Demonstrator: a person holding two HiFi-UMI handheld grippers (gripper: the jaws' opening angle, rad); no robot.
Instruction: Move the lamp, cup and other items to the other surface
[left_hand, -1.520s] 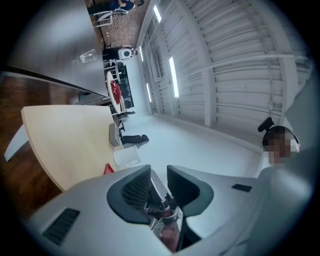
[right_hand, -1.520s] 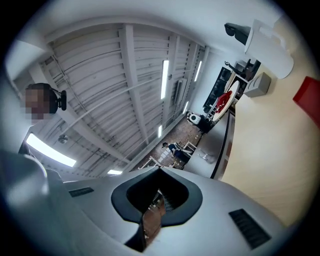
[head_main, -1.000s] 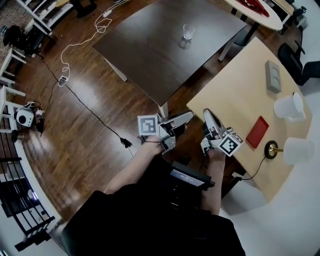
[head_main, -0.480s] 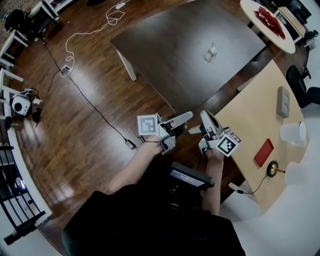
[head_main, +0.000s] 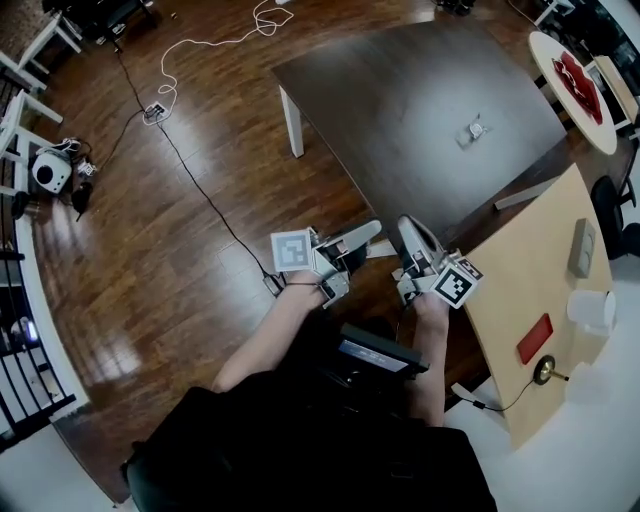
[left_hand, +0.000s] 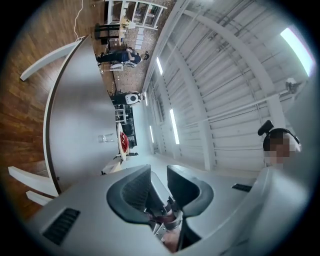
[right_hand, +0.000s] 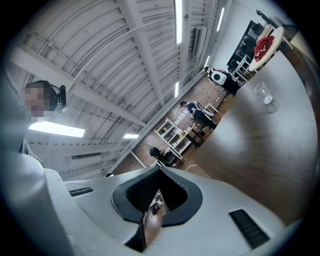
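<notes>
A clear glass cup (head_main: 476, 130) stands alone on the dark table (head_main: 400, 110); it also shows in the left gripper view (left_hand: 105, 138) and the right gripper view (right_hand: 264, 93). The light wooden table (head_main: 520, 280) at the right edge carries a lamp base (head_main: 545, 371), a red flat item (head_main: 534, 338), a white cup (head_main: 590, 310) and a grey box (head_main: 581, 248). My left gripper (head_main: 372, 232) (left_hand: 159, 167) is held over the floor before the dark table, jaws a little apart and empty. My right gripper (head_main: 404, 232) (right_hand: 159, 170) is beside it, shut and empty.
A round white table (head_main: 560, 60) with a red thing (head_main: 580, 75) stands at the top right. Cables (head_main: 200, 190) run across the wooden floor, with a power block (head_main: 153, 110) at the upper left. Shelving and small devices (head_main: 50, 172) line the left side.
The view has swung: the dark table and its glass have slid right and nearer, and the light table has moved to the right edge. Both grippers stay empty before the body.
</notes>
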